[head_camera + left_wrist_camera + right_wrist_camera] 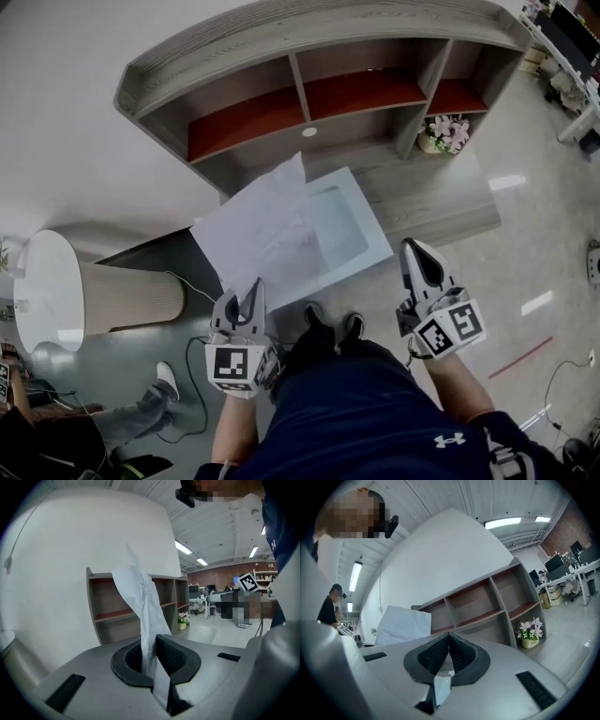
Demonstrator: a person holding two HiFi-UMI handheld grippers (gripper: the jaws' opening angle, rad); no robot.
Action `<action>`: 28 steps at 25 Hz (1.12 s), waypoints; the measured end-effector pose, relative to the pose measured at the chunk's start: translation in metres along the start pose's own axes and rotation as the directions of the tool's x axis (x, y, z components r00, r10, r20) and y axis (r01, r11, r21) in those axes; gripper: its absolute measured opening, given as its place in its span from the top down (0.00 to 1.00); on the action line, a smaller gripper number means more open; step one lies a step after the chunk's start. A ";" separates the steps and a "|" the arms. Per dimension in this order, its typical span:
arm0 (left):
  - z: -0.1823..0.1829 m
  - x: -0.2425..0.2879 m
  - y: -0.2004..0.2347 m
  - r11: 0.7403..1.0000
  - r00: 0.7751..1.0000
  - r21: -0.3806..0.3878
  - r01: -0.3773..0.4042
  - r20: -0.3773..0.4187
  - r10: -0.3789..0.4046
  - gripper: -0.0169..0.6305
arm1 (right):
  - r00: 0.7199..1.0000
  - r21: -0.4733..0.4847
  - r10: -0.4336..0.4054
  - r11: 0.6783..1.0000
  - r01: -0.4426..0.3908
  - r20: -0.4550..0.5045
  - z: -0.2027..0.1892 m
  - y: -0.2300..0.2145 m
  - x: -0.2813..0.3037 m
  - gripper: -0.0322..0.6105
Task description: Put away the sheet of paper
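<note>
My left gripper (251, 292) is clamped on the sheet of paper (267, 230), whose length points up-frame toward the shelf unit (281, 42); my right gripper (418, 255), closed and empty, sits lower right.

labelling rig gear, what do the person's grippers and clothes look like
Both the left gripper and right gripper have pale grey shells with black ribbed pads, each carrying a white cube with black square markers. A thin dark cable hangs by the left one. The person wears navy clothes and black shoes.
</note>
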State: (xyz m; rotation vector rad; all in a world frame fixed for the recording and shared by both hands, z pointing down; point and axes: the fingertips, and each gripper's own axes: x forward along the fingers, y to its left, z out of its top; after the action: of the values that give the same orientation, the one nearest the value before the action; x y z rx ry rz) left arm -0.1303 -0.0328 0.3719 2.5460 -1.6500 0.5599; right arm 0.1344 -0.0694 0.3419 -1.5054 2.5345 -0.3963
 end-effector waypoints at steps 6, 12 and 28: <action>-0.012 0.014 0.024 1.000 1.000 0.005 0.027 -0.016 -0.027 0.91 | 0.999 -0.005 -0.043 0.999 0.043 -0.002 0.002 0.003 0.020 0.93; -0.026 0.027 0.043 0.996 0.997 0.046 0.074 -0.038 -0.073 0.91 | 0.997 -0.018 -0.075 0.997 0.075 -0.012 -0.001 0.018 0.044 0.93; -0.061 0.056 0.071 0.978 0.976 -0.025 0.209 -0.055 -0.210 0.91 | 0.989 -0.062 -0.144 0.988 0.142 -0.037 -0.013 0.044 0.079 0.93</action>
State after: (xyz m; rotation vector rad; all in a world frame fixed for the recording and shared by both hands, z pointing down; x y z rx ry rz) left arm -0.1893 -0.0971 0.4373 2.6196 -1.3404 0.5899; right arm 0.0562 -0.1170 0.3397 -1.7250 2.4974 -0.3788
